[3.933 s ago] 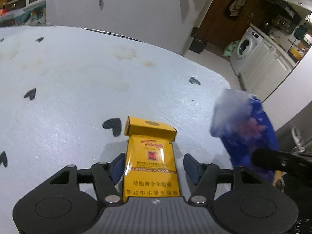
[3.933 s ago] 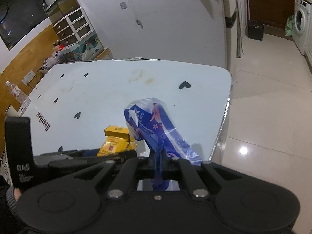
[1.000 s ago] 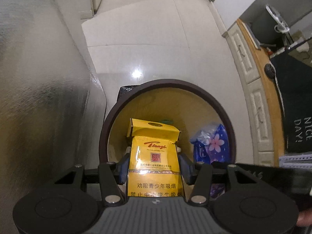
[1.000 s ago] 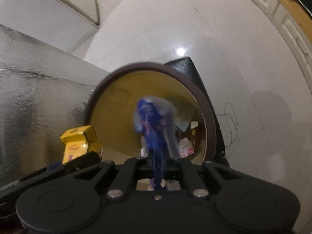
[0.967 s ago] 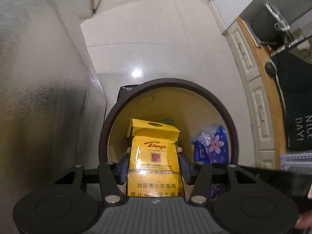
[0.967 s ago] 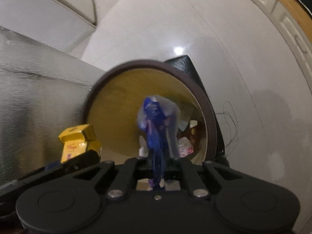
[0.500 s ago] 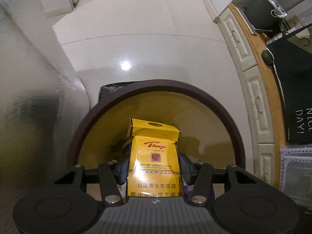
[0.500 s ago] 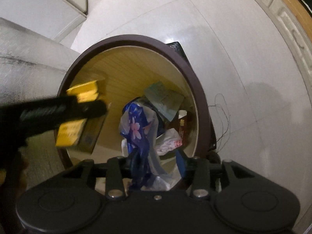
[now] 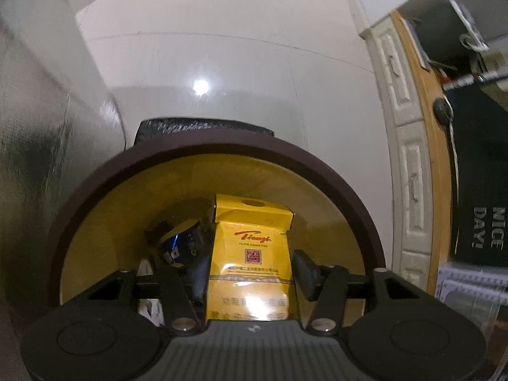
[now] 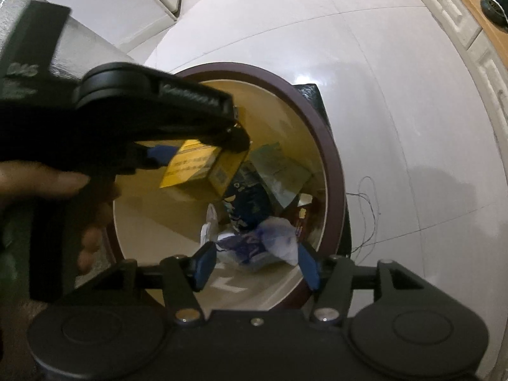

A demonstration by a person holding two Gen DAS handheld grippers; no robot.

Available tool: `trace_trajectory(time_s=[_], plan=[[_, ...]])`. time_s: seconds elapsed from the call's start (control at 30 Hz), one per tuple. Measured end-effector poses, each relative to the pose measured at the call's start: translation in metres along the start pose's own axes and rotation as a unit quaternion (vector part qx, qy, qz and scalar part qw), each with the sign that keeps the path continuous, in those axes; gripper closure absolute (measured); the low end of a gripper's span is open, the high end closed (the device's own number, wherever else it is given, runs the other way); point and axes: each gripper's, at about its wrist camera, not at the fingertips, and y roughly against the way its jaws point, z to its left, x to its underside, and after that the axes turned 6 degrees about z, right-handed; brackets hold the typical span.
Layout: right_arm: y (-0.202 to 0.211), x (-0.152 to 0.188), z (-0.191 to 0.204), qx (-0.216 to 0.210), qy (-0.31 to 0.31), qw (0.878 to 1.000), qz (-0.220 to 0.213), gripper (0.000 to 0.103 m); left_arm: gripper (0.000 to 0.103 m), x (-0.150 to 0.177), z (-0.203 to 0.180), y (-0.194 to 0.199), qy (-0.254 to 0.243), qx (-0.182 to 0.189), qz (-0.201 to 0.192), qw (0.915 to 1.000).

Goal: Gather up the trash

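Over the bin, the opening left gripper has the yellow pack between its jaws, while the right gripper, opening and empty, hangs above the dropped blue bag.

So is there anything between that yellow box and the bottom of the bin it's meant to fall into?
Nothing blocks the drop. The yellow box sits between the opening jaws of the left gripper, already inside the bin's rim. Below it lies only earlier trash, like the blue floral bag.
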Motion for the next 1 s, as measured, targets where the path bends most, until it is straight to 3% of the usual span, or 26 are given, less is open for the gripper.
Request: trace_trajectory(time_s=[0.43, 0.67, 1.0], plan=[[0.026, -0.005, 0.002, -0.01, 0.012, 1.0, -0.023, 0.045, 0.017, 0.005, -0.013, 0.043, -0.025, -0.014, -0.037, 0.9989], [0.072, -0.005, 0.014, -0.016, 0.049, 0.998, -0.045, 0.043, 0.008, 0.021, -0.018, 0.099, -0.035, -0.024, -0.072, 0.9965], [0.151, 0.0, 0.031, 0.003, 0.088, 0.991, -0.098, 0.032, 0.0, 0.059, -0.021, 0.184, -0.041, -0.04, -0.13, 0.9899]])
